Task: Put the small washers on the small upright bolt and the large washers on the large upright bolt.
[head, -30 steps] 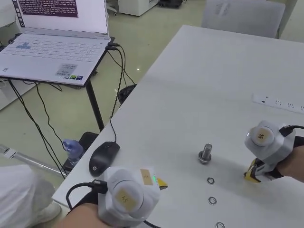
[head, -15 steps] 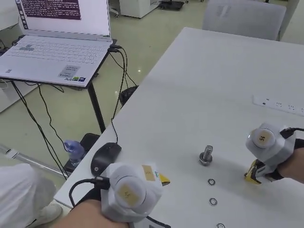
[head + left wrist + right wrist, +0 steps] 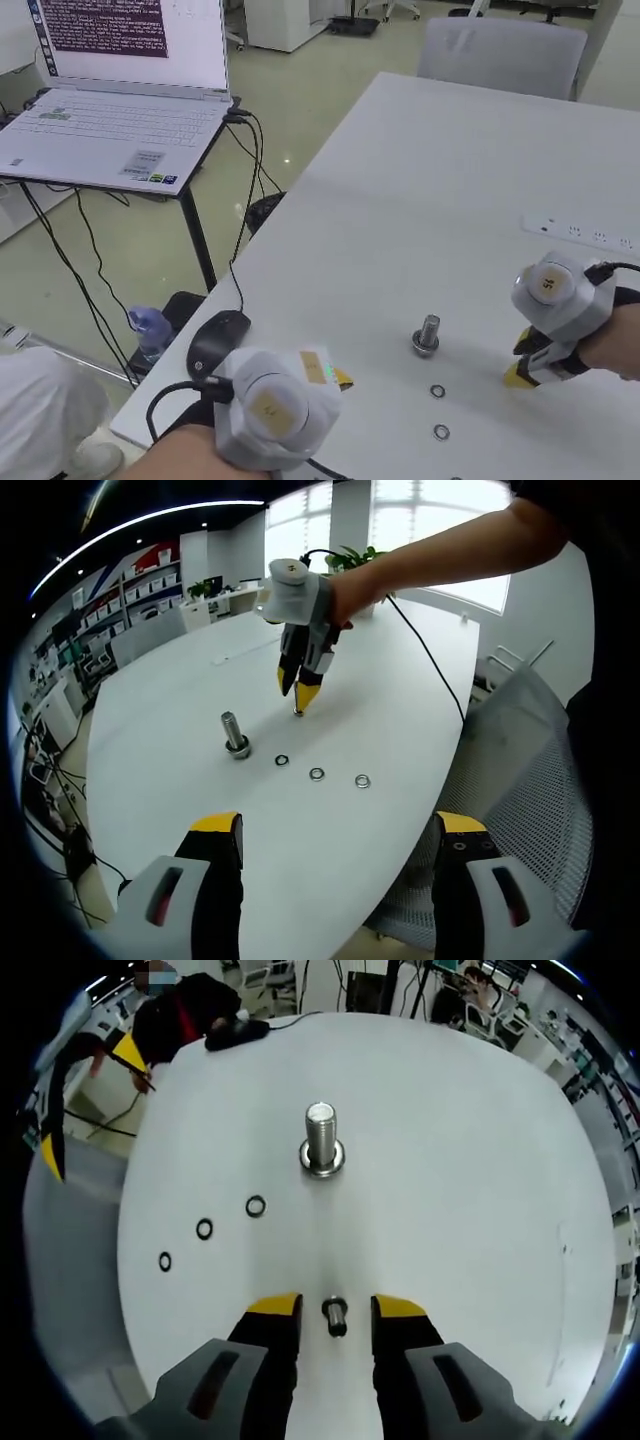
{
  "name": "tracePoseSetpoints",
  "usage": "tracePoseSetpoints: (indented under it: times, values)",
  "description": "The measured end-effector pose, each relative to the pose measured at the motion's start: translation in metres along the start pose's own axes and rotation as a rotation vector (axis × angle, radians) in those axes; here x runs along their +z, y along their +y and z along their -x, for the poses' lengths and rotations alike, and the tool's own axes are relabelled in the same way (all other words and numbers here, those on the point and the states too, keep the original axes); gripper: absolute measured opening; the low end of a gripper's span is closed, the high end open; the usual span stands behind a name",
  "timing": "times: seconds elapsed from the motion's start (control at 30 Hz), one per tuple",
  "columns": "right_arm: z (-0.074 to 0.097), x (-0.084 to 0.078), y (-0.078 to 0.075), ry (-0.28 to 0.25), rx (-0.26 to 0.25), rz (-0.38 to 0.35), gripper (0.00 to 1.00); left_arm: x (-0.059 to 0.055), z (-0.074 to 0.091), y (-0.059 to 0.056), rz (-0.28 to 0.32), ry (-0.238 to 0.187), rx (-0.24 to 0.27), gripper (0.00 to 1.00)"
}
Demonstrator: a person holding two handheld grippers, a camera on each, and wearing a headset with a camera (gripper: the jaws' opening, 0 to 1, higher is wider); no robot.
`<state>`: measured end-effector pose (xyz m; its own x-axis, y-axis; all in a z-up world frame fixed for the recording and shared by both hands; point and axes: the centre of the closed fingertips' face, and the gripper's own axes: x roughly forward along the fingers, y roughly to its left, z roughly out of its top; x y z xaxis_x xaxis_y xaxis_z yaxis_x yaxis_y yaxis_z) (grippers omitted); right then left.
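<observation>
In the head view my left gripper (image 3: 338,379) is low at the near edge of the white table (image 3: 420,180), and I cannot tell its jaw state from here. My right gripper (image 3: 520,373) points its yellow tips down at the table to the right. Between them the large bolt (image 3: 427,335) stands upright, silver, head down and threaded end up. Two small silver washers (image 3: 437,391) lie flat in a row just in front of it. A laptop (image 3: 110,120) sits on a stand to the left, and a mouse (image 3: 218,340) rests at the table edge.

In the left gripper view my left jaws are spread wide with nothing between them. Ahead, the large bolt (image 3: 234,736) stands alone, and three washers (image 3: 317,774) lie in a line beside it, apart from each other. Beyond them my right gripper (image 3: 299,702) points down, tips close to the table.

In the right gripper view my jaws are partly parted around the small bolt (image 3: 334,1316), a short dark-grey stub that seems to stand upright, with a thin gap on each side. Farther ahead is the large bolt (image 3: 322,1140), shiny with a broad base. The three washers (image 3: 204,1228) look like thin dark rings to its left. My left gripper (image 3: 88,1105) shows at the left edge.
</observation>
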<state>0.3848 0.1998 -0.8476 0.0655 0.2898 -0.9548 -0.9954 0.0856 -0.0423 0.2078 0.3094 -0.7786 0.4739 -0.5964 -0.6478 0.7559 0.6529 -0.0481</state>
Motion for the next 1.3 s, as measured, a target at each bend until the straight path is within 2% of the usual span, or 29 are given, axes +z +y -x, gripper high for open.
tracePoseSetpoints:
  times: [0.13,0.23,0.27,0.37,0.63,0.97,1.17,1.3]
  values:
    - [0.004,0.012,0.005,-0.02,0.005,0.013,0.29,0.004,0.0,0.0,-0.002,-0.008,0.004,0.79]
    - [0.006,0.02,0.011,-0.025,0.013,0.062,0.3,0.005,-0.001,-0.001,-0.005,-0.009,0.0,0.79]
    - [0.005,0.023,0.006,-0.031,0.012,0.082,0.3,0.005,-0.001,-0.001,-0.008,-0.012,0.001,0.8]
    - [0.005,0.03,0.012,-0.045,0.026,0.091,0.3,0.002,-0.001,-0.004,-0.01,-0.001,-0.002,0.8]
    - [0.0,0.046,0.03,-0.077,0.047,0.127,0.29,-0.002,0.004,-0.007,-0.002,-0.002,0.002,0.79]
    - [-0.005,0.056,0.044,-0.084,0.062,0.155,0.29,-0.001,0.006,-0.007,-0.008,-0.002,0.005,0.78]
    - [-0.017,0.06,0.054,-0.085,0.062,0.162,0.27,-0.001,0.007,-0.009,-0.008,-0.006,0.006,0.77]
    - [-0.023,0.06,0.058,-0.075,0.062,0.173,0.26,-0.005,0.007,-0.01,-0.013,-0.001,0.004,0.77]
